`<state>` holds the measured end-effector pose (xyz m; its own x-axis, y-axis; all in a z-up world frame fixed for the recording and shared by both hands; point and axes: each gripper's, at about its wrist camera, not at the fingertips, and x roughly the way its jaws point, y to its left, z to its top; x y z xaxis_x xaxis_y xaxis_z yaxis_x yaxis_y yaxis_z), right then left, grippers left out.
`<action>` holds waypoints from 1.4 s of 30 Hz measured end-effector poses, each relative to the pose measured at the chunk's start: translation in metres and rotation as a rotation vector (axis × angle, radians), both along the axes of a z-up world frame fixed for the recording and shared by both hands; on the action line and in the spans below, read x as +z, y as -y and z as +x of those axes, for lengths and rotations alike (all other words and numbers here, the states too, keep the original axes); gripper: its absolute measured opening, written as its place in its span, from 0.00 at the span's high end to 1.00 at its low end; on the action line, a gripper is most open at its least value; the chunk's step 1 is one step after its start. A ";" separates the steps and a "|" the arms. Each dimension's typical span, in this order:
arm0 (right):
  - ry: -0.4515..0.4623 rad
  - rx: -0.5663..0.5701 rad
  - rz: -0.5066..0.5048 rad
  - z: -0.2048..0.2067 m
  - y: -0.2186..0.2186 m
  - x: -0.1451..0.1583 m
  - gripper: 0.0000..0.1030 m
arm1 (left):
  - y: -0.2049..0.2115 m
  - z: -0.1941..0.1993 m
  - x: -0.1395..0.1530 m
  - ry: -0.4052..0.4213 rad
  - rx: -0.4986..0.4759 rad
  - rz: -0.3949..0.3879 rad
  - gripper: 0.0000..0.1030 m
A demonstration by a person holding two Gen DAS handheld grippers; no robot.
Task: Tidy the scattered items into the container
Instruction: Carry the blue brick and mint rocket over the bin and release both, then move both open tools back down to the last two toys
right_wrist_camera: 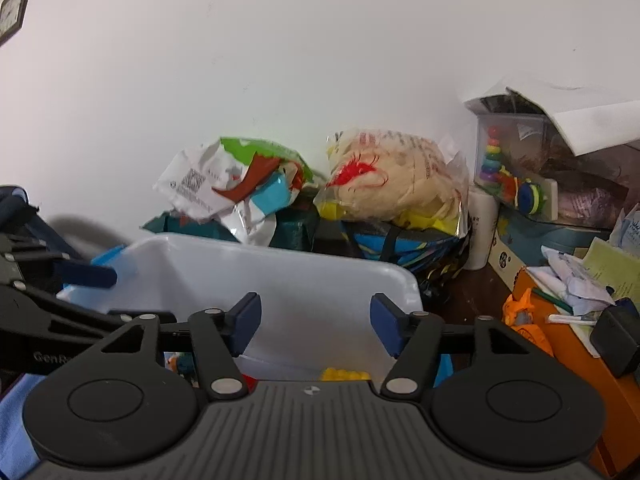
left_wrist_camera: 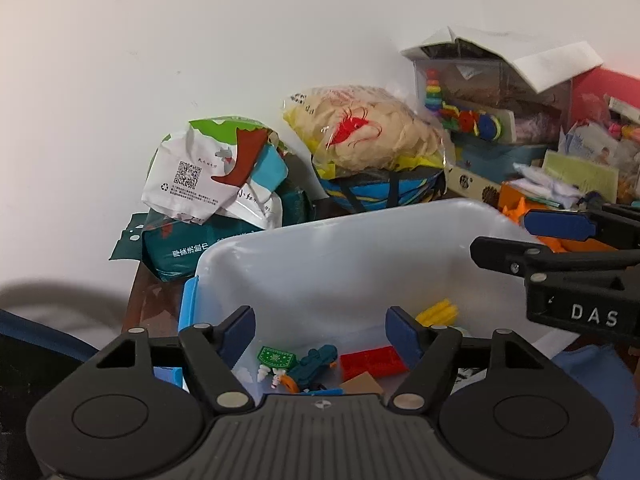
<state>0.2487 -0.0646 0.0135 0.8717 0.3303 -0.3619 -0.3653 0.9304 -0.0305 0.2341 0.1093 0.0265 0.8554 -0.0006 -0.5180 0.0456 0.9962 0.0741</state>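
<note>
left tool [left_wrist_camera: 320,330]: mine, spread wide, nothing in it, over the container [left_wrist_camera: 280,256] near-left.
container: white tub, centre of the bench; holds red brick [left_wrist_camera: 374,361], yellow piece [left_wrist_camera: 436,312], green tile [left_wrist_camera: 276,357], teal toy [left_wrist_camera: 314,364].
right tool [right_wrist_camera: 316,322]: wide, nothing held, over the tub's near-right.
risk: my two tools sit close, could collide.
far clutter: snack bags [left_wrist_camera: 224,172] piled behind; a bumped tub could topple them.
orange toy [right_wrist_camera: 524,320]: right of tub, not yet in, I think.

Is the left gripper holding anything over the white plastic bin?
No: the left gripper is open with nothing between its blue pads, above the white plastic bin holding a red brick.
</note>
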 end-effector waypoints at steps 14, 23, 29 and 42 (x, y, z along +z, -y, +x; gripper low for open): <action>0.010 0.030 0.059 -0.086 0.034 0.008 0.28 | 0.018 -0.102 0.012 0.047 -0.049 0.032 0.27; -0.139 0.046 0.014 -0.119 0.052 -0.035 0.28 | 0.032 -0.141 -0.052 -0.161 -0.029 -0.034 0.27; -0.199 0.096 -0.030 -0.136 0.051 -0.058 0.29 | 0.041 -0.141 -0.082 -0.249 -0.037 -0.011 0.28; -0.265 0.133 -0.105 -0.146 0.046 -0.079 0.38 | 0.062 -0.124 -0.099 -0.208 -0.076 0.057 0.40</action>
<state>0.1028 -0.1110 -0.0659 0.6938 0.3842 -0.6091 -0.4918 0.8706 -0.0111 0.1097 0.0469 -0.0729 0.7288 -0.0263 -0.6842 0.1402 0.9838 0.1115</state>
